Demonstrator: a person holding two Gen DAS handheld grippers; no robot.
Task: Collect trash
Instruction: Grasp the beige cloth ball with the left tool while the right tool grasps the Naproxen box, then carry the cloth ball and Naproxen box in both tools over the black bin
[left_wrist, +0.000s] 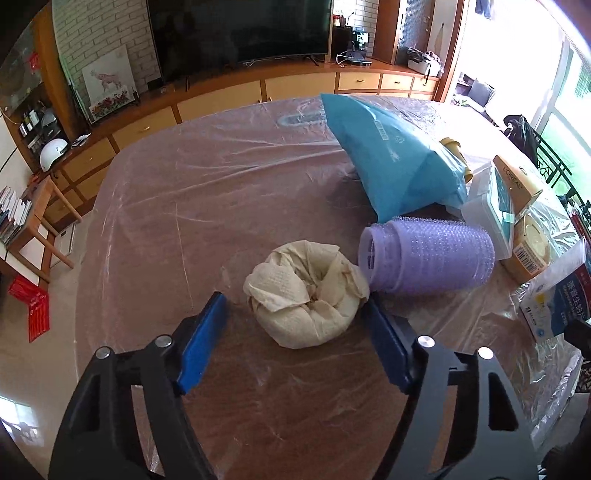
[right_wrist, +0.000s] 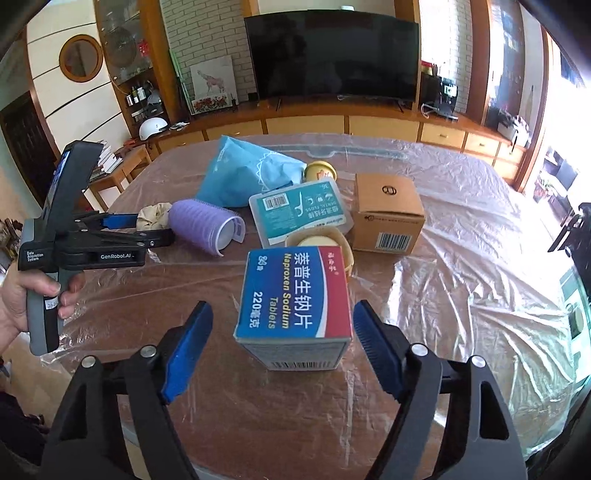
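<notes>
- My left gripper (left_wrist: 295, 321) is straddling the crumpled cream paper towel wad (left_wrist: 304, 291); its jaws are apart, the right blue pad just touching the wad's edge, the left pad clear of it.
- My right gripper (right_wrist: 282, 341) brackets the blue-and-red cardboard tablet box (right_wrist: 295, 314), jaws apart with a gap on both sides, nothing clamped.
- Both pieces of trash sit on the tabletop (left_wrist: 166, 206) under its wrinkled clear plastic sheet (right_wrist: 461, 258).
- Just beside the wad lies the lilac bumpy plastic roller (left_wrist: 428, 254). Risk, as I judge it: my right-hand pad nudges it and it rolls off.
- The wad is soft, so a shallow squeeze may catch only a loose flap.
- The box stands tilted; an off-centre squeeze could twist it out.
- Pads riding low might snag the sheet and drag the neighbours.
</notes>
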